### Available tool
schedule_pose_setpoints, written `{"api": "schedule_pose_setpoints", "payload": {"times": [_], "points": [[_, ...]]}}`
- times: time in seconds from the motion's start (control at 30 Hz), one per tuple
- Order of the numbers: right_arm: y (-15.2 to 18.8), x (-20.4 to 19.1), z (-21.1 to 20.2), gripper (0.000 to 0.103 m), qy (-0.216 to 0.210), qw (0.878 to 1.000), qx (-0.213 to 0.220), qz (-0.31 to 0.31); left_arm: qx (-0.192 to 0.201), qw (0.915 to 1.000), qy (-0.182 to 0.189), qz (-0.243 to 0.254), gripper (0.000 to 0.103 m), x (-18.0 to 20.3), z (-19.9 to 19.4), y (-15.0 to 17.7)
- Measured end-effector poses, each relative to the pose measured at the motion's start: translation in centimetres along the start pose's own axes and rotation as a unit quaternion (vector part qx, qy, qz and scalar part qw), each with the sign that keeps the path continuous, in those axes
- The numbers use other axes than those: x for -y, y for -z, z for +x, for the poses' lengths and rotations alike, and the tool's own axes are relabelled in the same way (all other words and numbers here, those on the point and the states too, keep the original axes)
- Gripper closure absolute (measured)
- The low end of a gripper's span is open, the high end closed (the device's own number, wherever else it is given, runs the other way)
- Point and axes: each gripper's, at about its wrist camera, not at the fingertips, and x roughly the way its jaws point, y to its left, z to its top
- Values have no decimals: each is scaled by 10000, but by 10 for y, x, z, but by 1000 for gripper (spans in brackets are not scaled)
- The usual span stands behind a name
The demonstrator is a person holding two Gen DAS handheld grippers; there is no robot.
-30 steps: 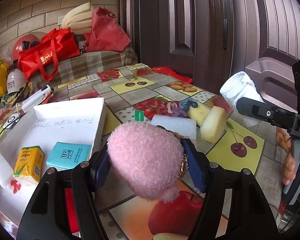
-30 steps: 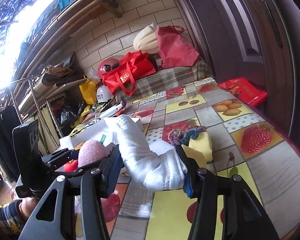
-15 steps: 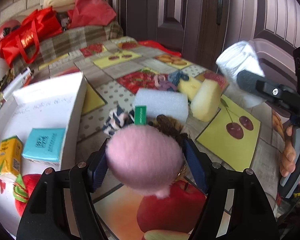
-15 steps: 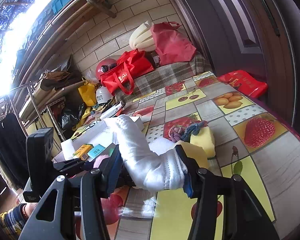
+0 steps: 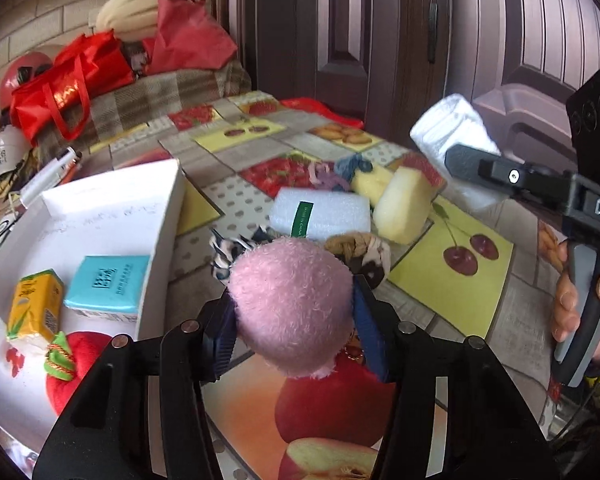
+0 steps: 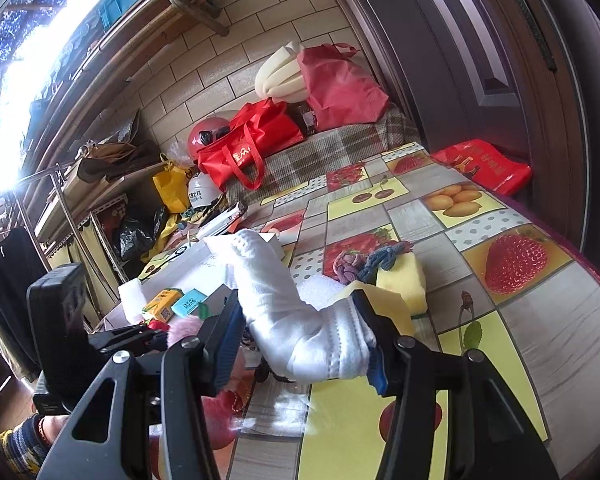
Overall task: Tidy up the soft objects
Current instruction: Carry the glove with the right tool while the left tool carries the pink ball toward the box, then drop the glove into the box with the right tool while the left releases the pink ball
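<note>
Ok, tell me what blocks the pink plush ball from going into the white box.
Only the box's near wall, which stands between it and the pink plush ball in the closing left gripper. Inside, bare floor shows beyond the teal packet.

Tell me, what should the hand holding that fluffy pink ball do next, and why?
Probably carry it a little leftward, over the white box. The left tool is closing its jaws on the pink pompom, which hangs above the table just right of the box wall. The box already holds a blue tissue pack, a yellow pack and a red plush apple.
</note>
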Motion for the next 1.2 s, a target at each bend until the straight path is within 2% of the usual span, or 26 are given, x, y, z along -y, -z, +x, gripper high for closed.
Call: {"api": "schedule_pose_setpoints", "payload": {"times": [0.23,0.43,0.87,1.2], "points": [[0,-8,-6,50,78,9994,320,-95,654,9976,-29,-226,51,-11,-27,2],[-2,-25,-2,50,137,9978,536,-365,989,9945,-249,-258,51,-13,-38,3],[-1,-49,17,50,135,9966,486,-652,1360,9876,-726,-311,51,-38,-54,10],[-2,-74,49,50,197,9954,328,-884,1593,9760,-1351,-613,51,-74,-71,22]]}}
